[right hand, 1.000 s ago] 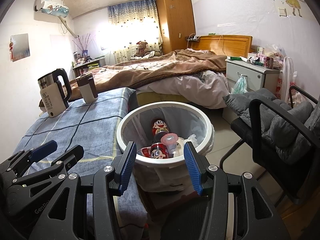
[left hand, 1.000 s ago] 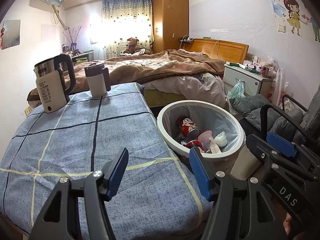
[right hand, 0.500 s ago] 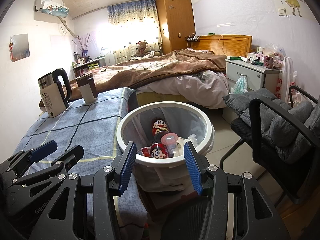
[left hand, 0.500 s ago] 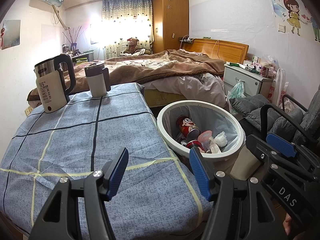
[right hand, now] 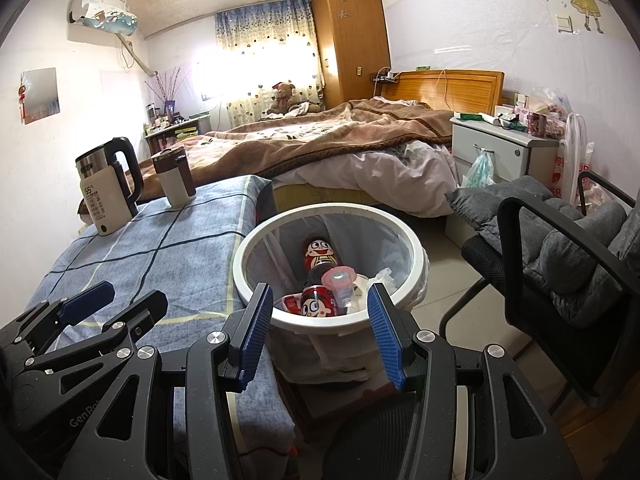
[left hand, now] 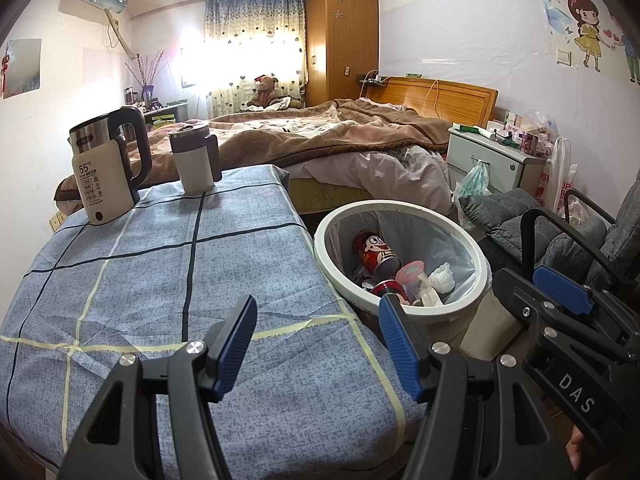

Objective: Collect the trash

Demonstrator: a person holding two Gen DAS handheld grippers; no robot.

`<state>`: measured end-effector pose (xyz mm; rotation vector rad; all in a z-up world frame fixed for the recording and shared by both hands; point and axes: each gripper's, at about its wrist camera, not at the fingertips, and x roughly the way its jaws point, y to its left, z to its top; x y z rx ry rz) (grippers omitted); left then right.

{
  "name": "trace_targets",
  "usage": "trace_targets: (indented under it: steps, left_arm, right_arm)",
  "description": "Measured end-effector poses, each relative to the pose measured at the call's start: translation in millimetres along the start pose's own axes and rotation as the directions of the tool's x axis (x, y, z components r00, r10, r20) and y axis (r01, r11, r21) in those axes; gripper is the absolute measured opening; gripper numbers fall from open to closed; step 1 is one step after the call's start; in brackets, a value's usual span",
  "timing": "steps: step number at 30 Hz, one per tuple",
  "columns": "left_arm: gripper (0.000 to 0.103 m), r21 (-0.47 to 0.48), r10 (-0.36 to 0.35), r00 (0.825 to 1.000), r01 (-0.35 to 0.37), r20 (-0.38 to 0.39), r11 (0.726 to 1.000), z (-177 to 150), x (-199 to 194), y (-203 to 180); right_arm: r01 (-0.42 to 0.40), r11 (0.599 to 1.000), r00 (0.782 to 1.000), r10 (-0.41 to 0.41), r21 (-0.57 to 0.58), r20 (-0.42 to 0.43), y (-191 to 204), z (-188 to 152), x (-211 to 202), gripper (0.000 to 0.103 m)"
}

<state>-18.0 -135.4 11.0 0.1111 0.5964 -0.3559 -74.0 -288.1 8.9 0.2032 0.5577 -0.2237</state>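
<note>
Trash is lying inside the white trash bin (right hand: pixel 416 248), which is standing on the floor just beside the right edge of the table (left hand: pixel 140 264): a red cartoon can (right hand: pixel 320 254) is leaning against the bin's liner, a second red can (right hand: pixel 318 304) is lying nearer the front, a clear cup with a pink lid (right hand: pixel 340 282) is sitting between them, and crumpled white tissue (left hand: pixel 442 278) is resting to the right. The left gripper (left hand: pixel 318 346) is hovering over the table's blue checked cloth, its jaws standing wide apart and gripping nothing. The right gripper (right hand: pixel 318 332) is hanging just in front of the bin's near rim, its jaws likewise spread wide and holding nothing. At the table's far end an electric kettle (left hand: pixel 106 168) and a travel mug (left hand: pixel 196 158) are standing upright, near each other. A grey cushioned chair (right hand: pixel 560 252) is sitting to the right of the bin
</note>
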Motion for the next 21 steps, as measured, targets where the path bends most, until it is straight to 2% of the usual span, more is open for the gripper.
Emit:
trace_targets:
  steps: [21]
  left_arm:
    - [0.065, -0.001, -0.005, 1.0, 0.005, -0.003, 1.0, 0.7, -0.1, -0.9]
  right_arm:
    - [0.001, 1.0, 1.0, -0.001, -0.001, 0.0, -0.2, -0.2, -0.3, 0.05]
